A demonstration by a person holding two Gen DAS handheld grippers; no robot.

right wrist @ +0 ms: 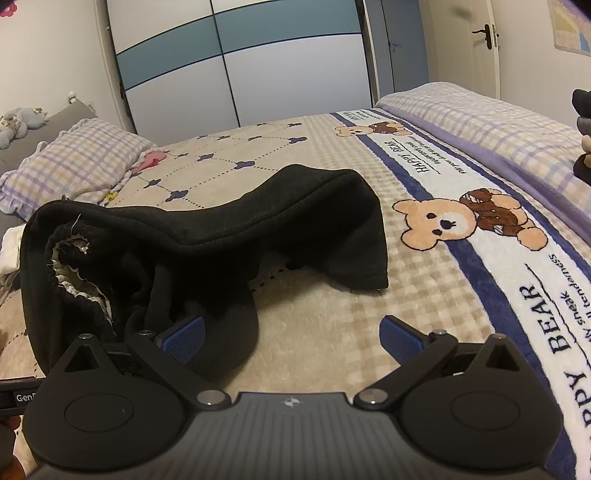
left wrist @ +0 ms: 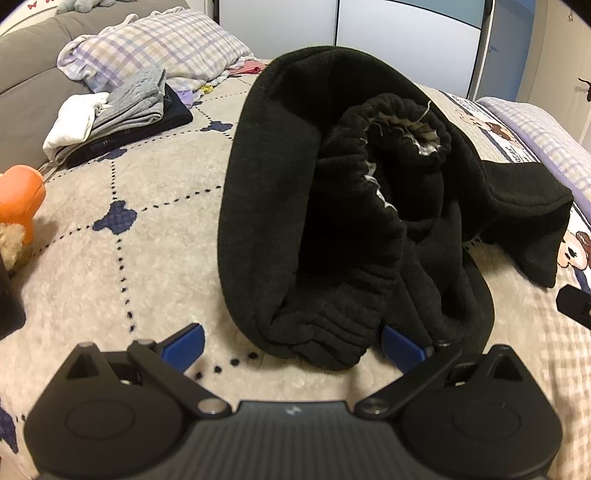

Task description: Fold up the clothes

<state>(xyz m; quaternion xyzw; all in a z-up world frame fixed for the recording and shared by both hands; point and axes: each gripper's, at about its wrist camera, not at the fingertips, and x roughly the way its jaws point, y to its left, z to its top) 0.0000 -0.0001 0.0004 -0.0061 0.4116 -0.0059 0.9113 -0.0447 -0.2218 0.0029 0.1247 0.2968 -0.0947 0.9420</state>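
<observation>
- Bedroom scene, bed blanket (left wrist: 155, 236) is beige plush with dotted diamond lines and navy clover marks; right side has a white and navy band (right wrist: 491, 258) printed "HAPPY BEAR" with cartoon bears.
- Wardrobe (right wrist: 258, 74) with white and teal panels stands behind the bed; door with dark handle (right wrist: 489, 35) at far right.
- Black sweatpants (left wrist: 332, 206) lie crumpled in the middle of the blanket, elastic waistband (left wrist: 399, 122) bunched open and showing pale lining, 1 leg (right wrist: 314, 221) humped and running off to the right.
- Left gripper (left wrist: 291, 343) is tilted down at the near end of the pants, blue pads spread wide; near fold of black fabric sits between them, right pad (left wrist: 402, 349) is just beside or touching the cloth, left pad (left wrist: 184, 345) is apart from it over bare blanket. No squeeze visible.
- Right gripper (right wrist: 293, 341) hangs over the blanket on the right side of the pants, pads wide apart, nothing between them; its left pad (right wrist: 183, 339) overlaps the black fabric edge in view, contact cannot be told.
- Folded stack (left wrist: 122, 118) of white, grey and dark navy clothes sits at the far left of the bed.
- Plaid pillow (left wrist: 162, 48) lies behind the stack, near the grey headboard (left wrist: 29, 70).
- Orange object (left wrist: 20, 199) at the left edge, identity unclear.
- Pale plush toy (right wrist: 18, 123) sits on top of the headboard, left wall side.
</observation>
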